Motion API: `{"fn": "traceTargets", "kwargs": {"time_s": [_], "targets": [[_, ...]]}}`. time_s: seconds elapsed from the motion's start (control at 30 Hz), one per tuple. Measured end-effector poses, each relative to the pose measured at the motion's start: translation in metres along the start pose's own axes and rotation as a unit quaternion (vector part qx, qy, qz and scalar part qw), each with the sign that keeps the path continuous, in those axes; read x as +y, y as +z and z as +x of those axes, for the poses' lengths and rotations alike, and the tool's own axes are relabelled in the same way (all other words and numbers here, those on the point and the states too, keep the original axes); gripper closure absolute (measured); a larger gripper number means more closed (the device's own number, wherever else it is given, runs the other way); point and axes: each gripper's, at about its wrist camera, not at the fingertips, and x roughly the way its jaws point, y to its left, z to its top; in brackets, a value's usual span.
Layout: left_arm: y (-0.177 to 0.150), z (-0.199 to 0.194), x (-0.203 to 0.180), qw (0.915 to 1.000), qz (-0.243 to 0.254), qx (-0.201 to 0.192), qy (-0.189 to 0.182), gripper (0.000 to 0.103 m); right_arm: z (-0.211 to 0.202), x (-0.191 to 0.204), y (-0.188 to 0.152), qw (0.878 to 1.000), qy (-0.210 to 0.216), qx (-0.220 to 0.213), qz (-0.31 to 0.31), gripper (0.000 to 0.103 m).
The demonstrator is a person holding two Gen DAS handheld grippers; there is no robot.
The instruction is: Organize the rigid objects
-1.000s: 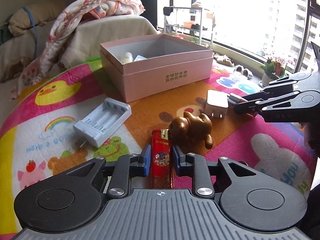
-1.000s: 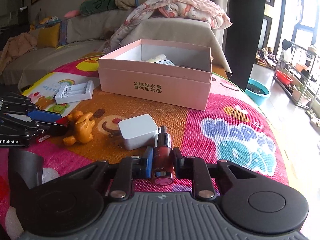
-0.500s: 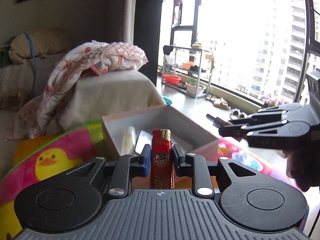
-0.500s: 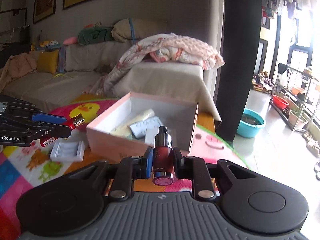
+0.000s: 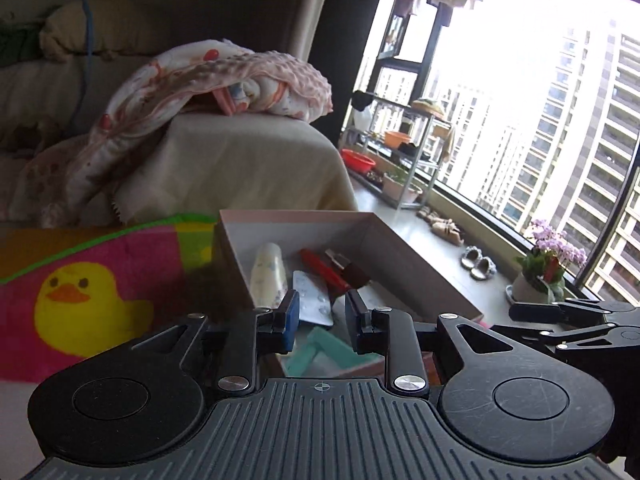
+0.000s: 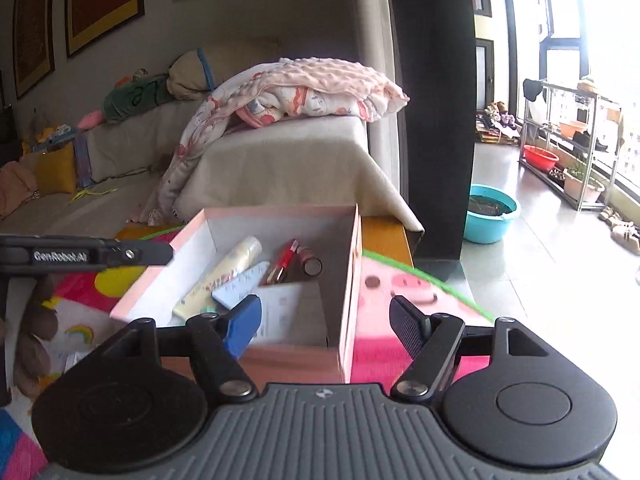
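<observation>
The pink box [image 5: 420,264] [image 6: 352,280] stands open on the play mat. Inside lie a red lighter [image 5: 320,268] [image 6: 282,262] and a dark red dropper bottle [image 5: 350,270] [image 6: 310,266], beside a cream tube [image 5: 268,276] [image 6: 224,276] and a blister pack [image 5: 314,300] [image 6: 240,284]. My left gripper [image 5: 322,312] hovers over the box's near end, jaws a little apart with nothing between them. My right gripper [image 6: 326,320] hangs over the box's near right corner; its jaws are opening wide and hold nothing. Each gripper shows at the edge of the other's view [image 5: 520,320] [image 6: 160,254].
A teal piece [image 5: 320,348] and a white card [image 6: 288,308] also lie in the box. The colourful mat with a yellow duck [image 5: 80,300] spreads to the left. Behind the box is a covered sofa arm with a pink blanket [image 6: 312,88]. A blue basin [image 6: 490,212] sits on the floor.
Both grippers carried their things up from the mat to over the box. The lighter has left the left jaws and the bottle the right jaws; both now lie inside. The right jaws have spread.
</observation>
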Motion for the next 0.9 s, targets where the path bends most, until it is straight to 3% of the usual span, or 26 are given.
{"fn": "traceTargets", "kwargs": {"time_s": [0.27, 0.33, 0.43, 0.63, 0.7, 0.9], "targets": [[-0.06, -0.048, 0.011, 0.9969, 0.036, 0.041, 0.056, 0.076, -0.026, -0.01, -0.067, 0.995, 0.044, 0.029, 0.079, 0.026], [-0.068, -0.049, 0.011, 0.9957, 0.047, 0.057, 0.056, 0.076, -0.021, -0.007, -0.075, 0.994, 0.057, 0.048, 0.082, 0.026], [-0.074, -0.047, 0.011, 0.9945, 0.051, 0.071, 0.058, 0.076, -0.02, 0.004, -0.079, 0.996, 0.04, 0.048, 0.058, 0.026], [-0.085, -0.045, 0.001, 0.9936, 0.057, 0.085, 0.047, 0.073, -0.018, 0.014, -0.08, 0.998, 0.024, 0.051, 0.029, 0.024], [-0.087, -0.045, -0.005, 0.9934, 0.063, 0.088, 0.039, 0.065, -0.018, 0.015, -0.08, 0.998, 0.023, 0.052, 0.028, 0.024], [-0.094, -0.05, -0.026, 0.9917, 0.073, 0.105, -0.009, 0.064, -0.018, 0.016, -0.08, 0.998, 0.022, 0.053, 0.024, 0.023]]}}
